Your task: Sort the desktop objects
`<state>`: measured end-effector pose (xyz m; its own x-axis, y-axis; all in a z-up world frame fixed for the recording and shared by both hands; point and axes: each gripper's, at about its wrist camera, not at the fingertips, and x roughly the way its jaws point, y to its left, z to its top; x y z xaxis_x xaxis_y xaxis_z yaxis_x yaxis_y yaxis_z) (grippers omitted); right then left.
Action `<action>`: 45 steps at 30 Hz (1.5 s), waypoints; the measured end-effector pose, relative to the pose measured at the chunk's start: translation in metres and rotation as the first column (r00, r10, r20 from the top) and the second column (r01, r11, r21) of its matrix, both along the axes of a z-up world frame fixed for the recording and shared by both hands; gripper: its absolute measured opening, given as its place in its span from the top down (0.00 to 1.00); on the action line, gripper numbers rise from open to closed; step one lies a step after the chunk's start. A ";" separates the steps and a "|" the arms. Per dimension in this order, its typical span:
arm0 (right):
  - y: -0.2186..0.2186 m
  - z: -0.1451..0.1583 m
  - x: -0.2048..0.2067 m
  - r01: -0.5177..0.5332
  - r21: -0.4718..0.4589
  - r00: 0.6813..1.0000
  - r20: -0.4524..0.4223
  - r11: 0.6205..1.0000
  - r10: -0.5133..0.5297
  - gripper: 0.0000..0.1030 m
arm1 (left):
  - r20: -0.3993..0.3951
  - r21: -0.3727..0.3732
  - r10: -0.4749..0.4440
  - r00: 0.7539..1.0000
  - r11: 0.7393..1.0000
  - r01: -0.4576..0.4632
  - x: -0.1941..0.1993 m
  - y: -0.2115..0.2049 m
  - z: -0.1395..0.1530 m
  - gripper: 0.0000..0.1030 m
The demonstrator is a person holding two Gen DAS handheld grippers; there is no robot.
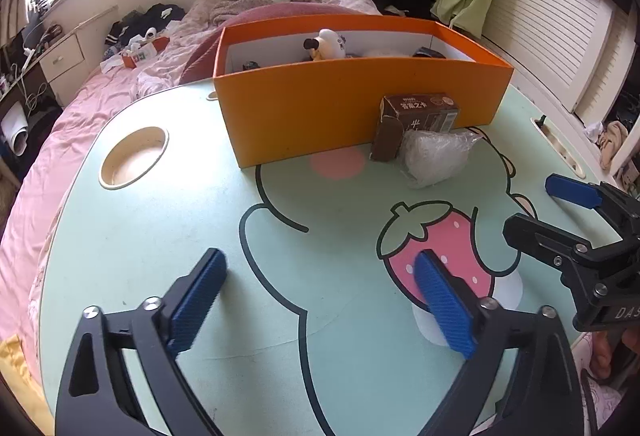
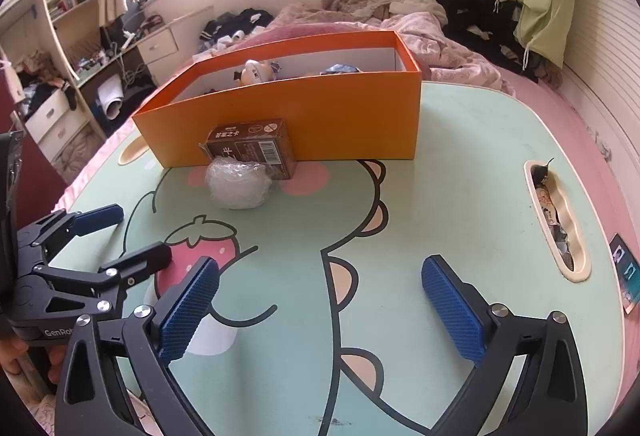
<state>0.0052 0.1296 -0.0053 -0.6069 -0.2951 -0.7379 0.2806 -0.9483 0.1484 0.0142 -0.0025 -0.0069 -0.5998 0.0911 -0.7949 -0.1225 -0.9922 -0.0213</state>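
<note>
1. Blue ribbed pads of the left gripper stand wide apart above the table, with nothing between them.
2. Right gripper, likewise spread wide and empty, hangs over the green cartoon print just beside the left one; each shows at the edge of the other's view.
3. Brown carton lies on the table, touching the near wall of the orange box.
4. Clear plastic-wrapped bundle rests against the carton's front, well ahead of both grippers.
5. Orange box, open-topped, stands at the table's far side and holds a small white figure and other dark items too small to tell.
6. Pink bed lies beyond, strewn with clothes.
</note>
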 end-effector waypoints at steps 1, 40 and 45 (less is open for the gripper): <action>0.000 0.000 0.000 0.000 0.001 1.000 -0.001 1.000 0.000 0.00 | 0.007 0.000 -0.005 1.000 1.000 0.005 -0.001 0.001 -0.001 0.00; -0.004 0.002 -0.001 -0.005 -0.020 1.000 -0.002 1.000 0.005 0.00 | 0.005 0.001 -0.007 1.000 1.000 0.007 -0.001 -0.001 -0.001 0.00; -0.006 0.004 -0.004 0.006 -0.023 1.000 0.004 1.000 -0.006 0.00 | 0.005 0.003 -0.008 1.000 1.000 0.008 -0.001 -0.001 -0.001 0.00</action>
